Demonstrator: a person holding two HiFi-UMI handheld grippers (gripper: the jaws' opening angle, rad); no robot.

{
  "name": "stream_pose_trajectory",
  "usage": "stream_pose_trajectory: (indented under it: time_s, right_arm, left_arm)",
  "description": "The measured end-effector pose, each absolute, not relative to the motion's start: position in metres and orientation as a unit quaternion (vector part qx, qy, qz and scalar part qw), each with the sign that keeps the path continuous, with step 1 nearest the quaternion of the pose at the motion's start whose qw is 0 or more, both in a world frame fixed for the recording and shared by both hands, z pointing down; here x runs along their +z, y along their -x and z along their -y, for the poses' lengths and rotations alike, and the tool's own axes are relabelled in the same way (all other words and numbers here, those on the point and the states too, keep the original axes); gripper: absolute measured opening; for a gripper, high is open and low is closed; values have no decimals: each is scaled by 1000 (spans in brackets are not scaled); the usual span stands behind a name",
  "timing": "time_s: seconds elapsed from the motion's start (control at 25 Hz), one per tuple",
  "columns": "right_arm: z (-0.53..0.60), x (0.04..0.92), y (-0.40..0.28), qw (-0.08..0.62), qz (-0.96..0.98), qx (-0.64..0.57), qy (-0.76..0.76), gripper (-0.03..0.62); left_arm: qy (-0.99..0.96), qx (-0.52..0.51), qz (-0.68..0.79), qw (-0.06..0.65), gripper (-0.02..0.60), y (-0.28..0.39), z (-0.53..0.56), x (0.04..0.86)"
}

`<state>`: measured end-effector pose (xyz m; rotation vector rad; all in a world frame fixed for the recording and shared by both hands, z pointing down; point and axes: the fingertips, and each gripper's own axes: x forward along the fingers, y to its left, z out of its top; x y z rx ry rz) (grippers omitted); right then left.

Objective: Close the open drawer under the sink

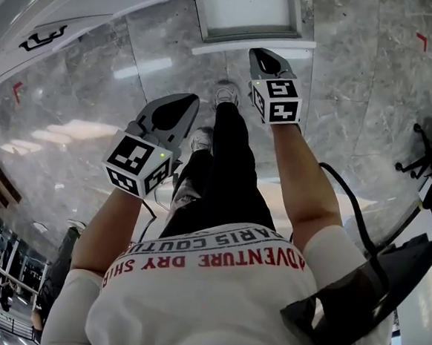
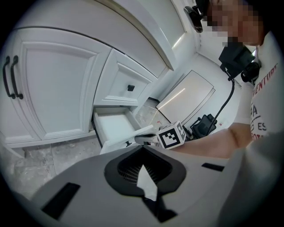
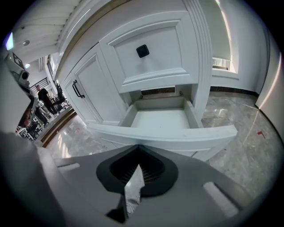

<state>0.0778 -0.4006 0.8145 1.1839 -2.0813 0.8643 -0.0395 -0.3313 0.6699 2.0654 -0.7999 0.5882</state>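
"Left gripper [image 1: 180, 113] first: how do its jaws stand?"

"Pressed together, with nothing between them. It hangs over the floor [image 1: 73, 90], left of the person's legs [image 1: 224, 161] and well back from the drawer [image 1: 247, 10]."

"What shows in its own view?"

"At the left is a white door [image 2: 57, 88] with two dark handles [image 2: 11, 77]. To the right of that, low down, the drawer is pulled out and bare inside."

"And where does it lie from the head view?"

"At the top centre, open, straight ahead of the legs."

"How about the right gripper [image 1: 266, 60]?"

"Its jaws are together too, and they hold nothing. The tip is just beside the drawer's front edge, and I can't tell whether it touches. In its own view that edge runs across just beyond the tip, with a dark knob [image 3: 142, 50] on the panel above."
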Motion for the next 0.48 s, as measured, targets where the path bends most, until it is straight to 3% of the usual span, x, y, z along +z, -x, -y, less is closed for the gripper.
stream_pose_trajectory:
  time_s: [0.48]
  right_arm:
    - [408,814,-76,269,777,337,-459,2]
  left_arm:
    - [-819,232,319,417,2,43,330,672]
